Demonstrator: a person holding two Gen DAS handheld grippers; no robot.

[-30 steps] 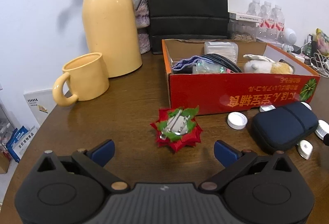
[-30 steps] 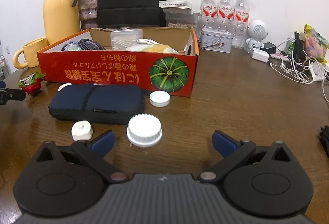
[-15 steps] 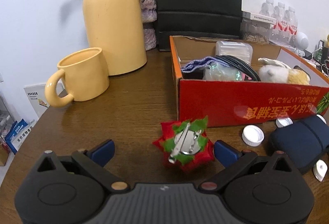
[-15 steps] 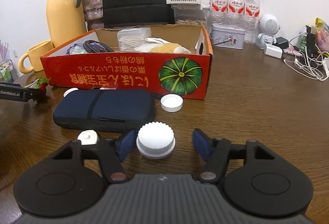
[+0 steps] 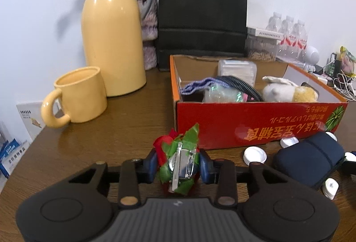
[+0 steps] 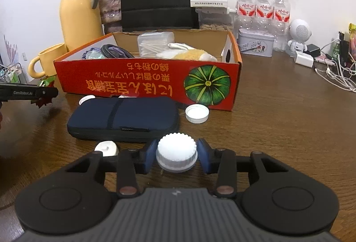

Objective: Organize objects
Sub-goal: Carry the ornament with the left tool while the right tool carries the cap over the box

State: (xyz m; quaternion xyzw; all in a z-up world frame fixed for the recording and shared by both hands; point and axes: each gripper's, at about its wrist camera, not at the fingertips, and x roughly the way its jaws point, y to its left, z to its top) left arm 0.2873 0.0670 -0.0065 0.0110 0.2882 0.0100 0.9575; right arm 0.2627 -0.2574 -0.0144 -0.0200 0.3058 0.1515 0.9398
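My left gripper (image 5: pixel 178 164) is shut on a red and green flower hair clip (image 5: pixel 179 159), held just above the table in front of the red cardboard box (image 5: pixel 255 124). My right gripper (image 6: pixel 176 156) is shut on a ridged white bottle cap (image 6: pixel 176 154), just in front of a navy pouch (image 6: pixel 123 117). The box (image 6: pixel 146 84) holds a cable, a cotton-swab case and a plush toy. The left gripper with the clip also shows at the far left of the right wrist view (image 6: pixel 42 93).
A yellow mug (image 5: pixel 77 97) and yellow thermos (image 5: pixel 112 28) stand left of the box, a black bag (image 5: pixel 202 17) behind it. Loose white caps (image 6: pixel 197 113) and a small white piece (image 6: pixel 106 148) lie around the pouch. Water bottles (image 6: pixel 263 6), a tin (image 6: pixel 255 45) and cables (image 6: pixel 336 77) sit right.
Both grippers moved forward and closed. The left took hold of the flower clip and tilted it upright; the right closed on the ridged white cap.
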